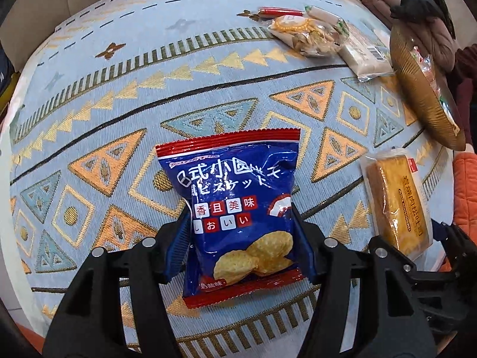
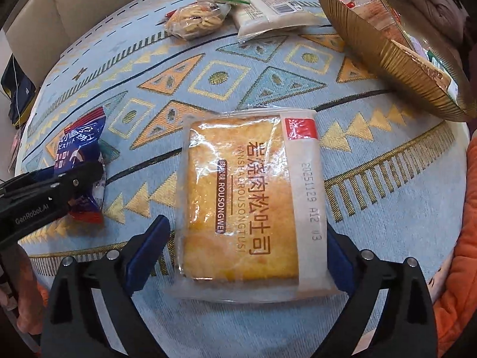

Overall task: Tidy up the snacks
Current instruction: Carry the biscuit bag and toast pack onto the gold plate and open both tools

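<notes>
A blue biscuit packet [image 1: 238, 208] with red ends lies on the patterned tablecloth [image 1: 208, 89]. My left gripper [image 1: 240, 217] is shut on its lower half, and the film bulges between the blue fingers [image 1: 179, 238]. The right wrist view shows the same packet [image 2: 80, 140] crumpled in the left gripper [image 2: 74, 182]. A clear-wrapped toast slice [image 2: 241, 200] lies flat between the fingers of my right gripper [image 2: 246, 223]. That gripper is open, with a small gap at the left finger. The toast [image 1: 396, 203] also shows at the right of the left wrist view.
A ribbed gold bowl [image 2: 372, 47] holding several wrapped snacks stands at the far right, also seen as the bowl [image 1: 417, 89]. Behind it lie a cookie bag [image 2: 196, 19], a white packet [image 2: 268, 12] and a red stick [image 1: 274, 12]. An orange sleeve [image 2: 465, 238] borders the table's right edge.
</notes>
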